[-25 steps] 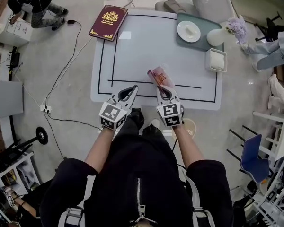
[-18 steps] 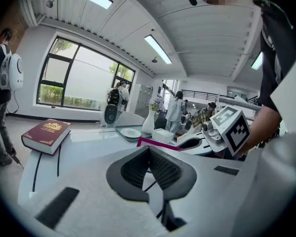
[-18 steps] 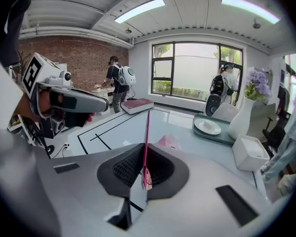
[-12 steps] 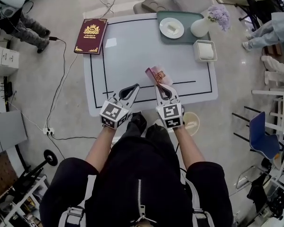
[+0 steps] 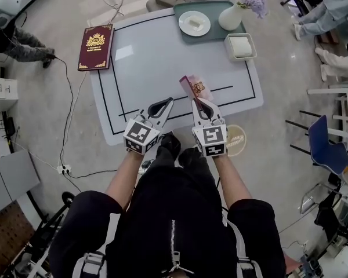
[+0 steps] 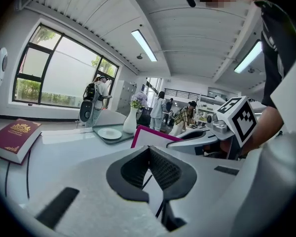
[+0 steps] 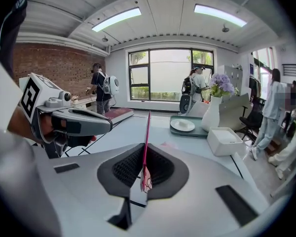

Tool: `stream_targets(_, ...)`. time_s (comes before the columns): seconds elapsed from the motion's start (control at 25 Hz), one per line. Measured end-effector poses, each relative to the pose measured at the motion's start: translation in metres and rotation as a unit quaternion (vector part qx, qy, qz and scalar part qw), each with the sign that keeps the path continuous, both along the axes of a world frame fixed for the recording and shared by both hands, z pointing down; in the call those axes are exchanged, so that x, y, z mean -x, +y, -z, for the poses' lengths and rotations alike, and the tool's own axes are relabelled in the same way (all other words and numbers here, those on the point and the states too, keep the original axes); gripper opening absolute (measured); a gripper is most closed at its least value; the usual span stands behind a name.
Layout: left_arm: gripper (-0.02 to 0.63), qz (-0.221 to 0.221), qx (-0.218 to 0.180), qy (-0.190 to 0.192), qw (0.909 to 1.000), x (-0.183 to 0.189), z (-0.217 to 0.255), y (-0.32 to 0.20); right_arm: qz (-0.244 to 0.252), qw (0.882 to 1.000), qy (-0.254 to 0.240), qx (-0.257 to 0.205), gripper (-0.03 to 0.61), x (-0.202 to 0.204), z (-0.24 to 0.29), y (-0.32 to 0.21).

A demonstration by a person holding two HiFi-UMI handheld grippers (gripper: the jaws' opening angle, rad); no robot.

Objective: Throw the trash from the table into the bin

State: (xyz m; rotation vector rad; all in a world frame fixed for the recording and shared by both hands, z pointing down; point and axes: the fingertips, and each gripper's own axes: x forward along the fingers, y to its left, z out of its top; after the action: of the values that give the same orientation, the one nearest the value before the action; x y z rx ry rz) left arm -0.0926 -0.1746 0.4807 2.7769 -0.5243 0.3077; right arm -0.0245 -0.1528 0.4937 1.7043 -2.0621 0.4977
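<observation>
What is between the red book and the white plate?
Nothing: in the head view only bare table and the tray's rim separate book and plate.

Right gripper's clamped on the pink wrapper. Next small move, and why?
Probably swing the right gripper rightward and back until the pink wrapper hangs over the round tan bin: its jaws are shut on the wrapper above the table, while the bin stands on the floor beside that hand.

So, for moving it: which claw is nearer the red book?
Left. The left claw is diagonally below the red book, by the table edge; the right claw, gripping the wrapper, is farther right.
</observation>
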Motion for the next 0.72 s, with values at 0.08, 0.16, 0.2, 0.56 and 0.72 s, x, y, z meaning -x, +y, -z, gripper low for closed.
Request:
stream_targets(0.08,0.008,-0.010,-0.001,-0.001,1.0000,-0.011,-0.002,0.006,-0.010,1.000,-0.002,-0.005,0.015,-0.010,0.001,0.005)
stream_targets(0.16,0.008,-0.020,-0.002,-0.001,0.9998,-0.023,-0.003,0.013,-0.022,1.000,-0.006,-0.010,0.015,-0.022,0.003,0.012)
stream_targets(0.2,0.008,-0.025,-0.003,-0.002,0.9997,-0.030,-0.003,0.017,-0.028,1.000,-0.008,-0.012,0.015,-0.028,0.004,0.016)
stream_targets(0.56,0.008,-0.066,-0.010,-0.008,0.9977,-0.096,0.002,0.055,-0.069,0.997,-0.021,-0.020,0.015,-0.090,0.004,0.058)
stream_targets(0.72,0.008,-0.090,-0.012,-0.011,0.9958,-0.125,0.003,0.077,-0.086,0.996,-0.025,-0.021,0.015,-0.114,-0.001,0.080)
